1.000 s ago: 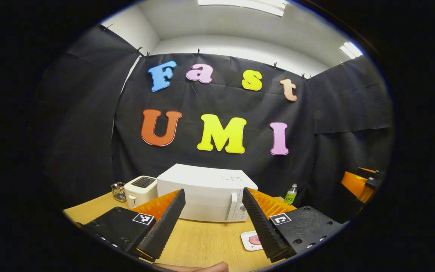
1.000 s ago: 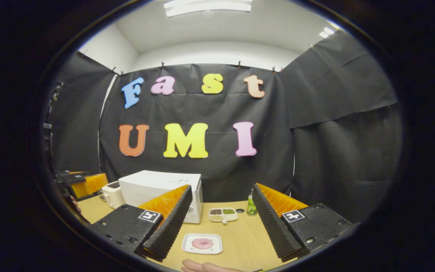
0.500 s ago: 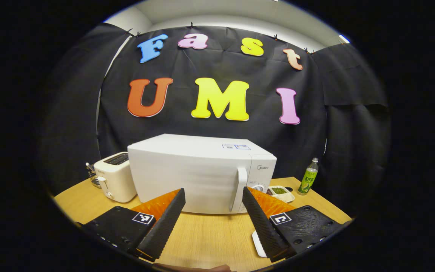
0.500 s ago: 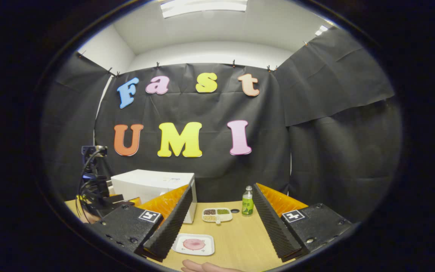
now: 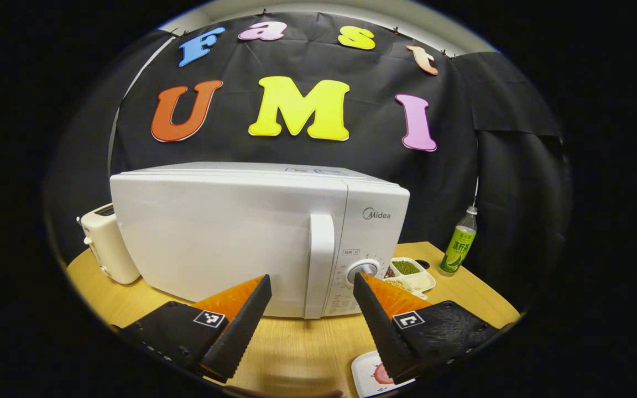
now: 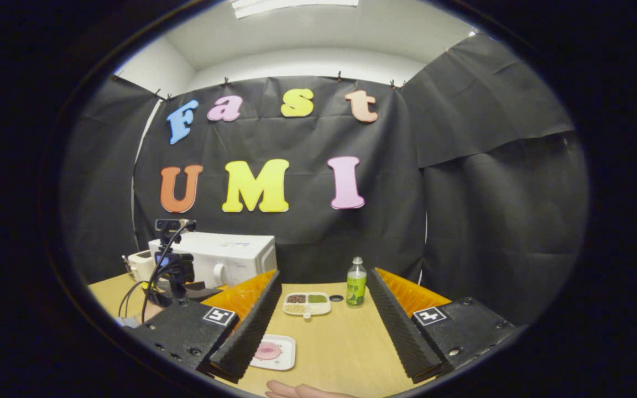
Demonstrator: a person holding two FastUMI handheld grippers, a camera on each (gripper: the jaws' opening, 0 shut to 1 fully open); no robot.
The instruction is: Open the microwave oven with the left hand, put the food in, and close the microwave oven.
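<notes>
In the left gripper view we see the left gripper [image 5: 310, 287] w/ jaws spread wide, nothing between them — the white microwave oven [image 5: 257, 232] stands close ahead, door shut. Its vertical door handle [image 5: 319, 265] lines up in the gap between the jaws, nearer the right finger, not touching either as far as we can tell. The control knob [image 5: 364, 270] sits just above the right finger's tip. A cream toaster [image 5: 107, 243] is left of the left finger, beside the microwave; a divided tray of grains [image 5: 411, 273] and a green drink bottle [image 5: 459, 243] are off to the right of the right finger. The food — a pink round item on a white plate [image 5: 371, 378] — lies low beside the right finger, partly hidden by it, on the wooden table [image 5: 296, 348].

In the right gripper view the right gripper [image 6: 324, 309] also stands wide, holding nothing. The plate w/ food [image 6: 273, 352] lies just beside its left finger; grain tray [image 6: 307, 303] and bottle [image 6: 356, 283] are ahead between the jaws. Microwave [image 6: 224, 257] is far left, w/ the left gripper's body [image 6: 172, 276] in front of it.
</notes>
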